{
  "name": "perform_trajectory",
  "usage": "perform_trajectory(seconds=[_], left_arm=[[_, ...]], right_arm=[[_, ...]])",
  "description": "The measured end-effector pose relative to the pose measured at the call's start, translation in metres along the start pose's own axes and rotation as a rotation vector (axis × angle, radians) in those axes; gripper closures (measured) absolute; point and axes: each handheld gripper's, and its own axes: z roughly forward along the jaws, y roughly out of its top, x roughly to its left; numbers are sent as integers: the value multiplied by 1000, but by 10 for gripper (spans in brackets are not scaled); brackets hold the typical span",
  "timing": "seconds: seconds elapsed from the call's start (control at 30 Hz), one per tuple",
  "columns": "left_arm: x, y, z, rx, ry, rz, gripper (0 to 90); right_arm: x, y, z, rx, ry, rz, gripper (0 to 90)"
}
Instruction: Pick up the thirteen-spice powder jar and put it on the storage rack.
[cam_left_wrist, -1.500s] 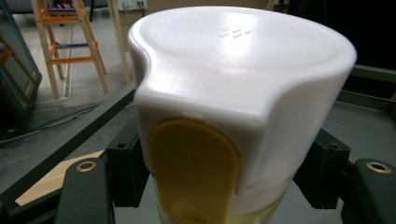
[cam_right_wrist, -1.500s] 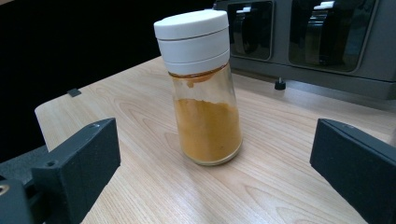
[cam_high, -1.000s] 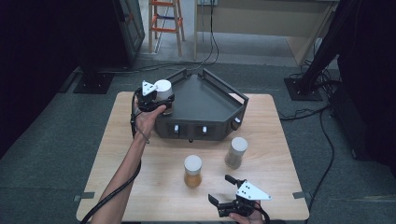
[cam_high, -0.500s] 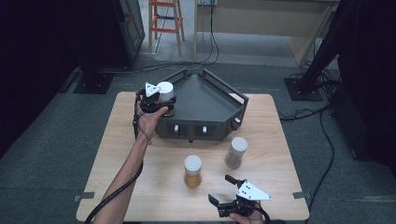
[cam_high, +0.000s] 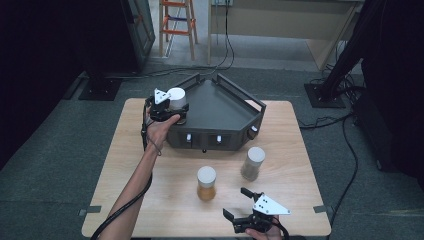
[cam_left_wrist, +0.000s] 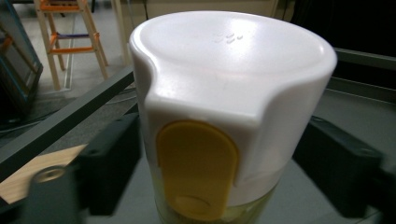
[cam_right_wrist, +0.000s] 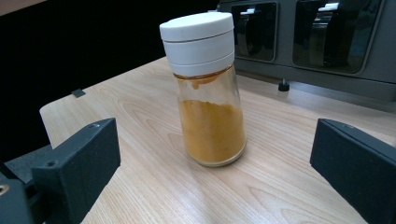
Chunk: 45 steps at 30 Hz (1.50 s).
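Observation:
A jar with a white cap (cam_high: 176, 95) and a yellow flap (cam_left_wrist: 196, 168) stands at the left corner of the dark grey tray (cam_high: 220, 107). My left gripper (cam_high: 169, 109) has it between its jaws, which have just been opening; the black jaws sit just off its sides (cam_left_wrist: 215, 158). An orange spice jar (cam_high: 206, 183) with a white lid stands upright on the wooden table (cam_high: 125, 165). My right gripper (cam_high: 234, 201) is near the front edge, open, facing that jar (cam_right_wrist: 210, 112) from a short way off, with nothing in it (cam_right_wrist: 212, 135).
A jar of grey powder (cam_high: 253, 163) stands to the right of the orange one, in front of the tray. The tray's front wall carries latches (cam_right_wrist: 327, 32). Cables, a stand base (cam_high: 327, 92) and an orange ladder (cam_high: 175, 25) lie on the floor beyond the table.

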Motion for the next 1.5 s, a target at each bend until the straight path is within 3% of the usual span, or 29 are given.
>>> perform_trajectory(seconds=[0.1, 0.27, 0.53, 1.1, 1.5], left_arm=[[-2, 2, -3, 10, 10, -4, 19], [-1, 2, -5, 31, 7, -14, 18], [2, -3, -18, 16, -17, -12, 19], [-9, -7, -46, 23, -50, 48, 19], [-7, -19, -68, -8, -78, 44, 19]], right_arm=[[0, 0, 0, -1, 1, -3, 15], [0, 0, 0, -1, -1, -3, 15], [1, 0, 1, 0, 0, -4, 15], [2, 0, 1, 1, -2, -5, 15], [2, 0, 2, 1, -2, -6, 15]])
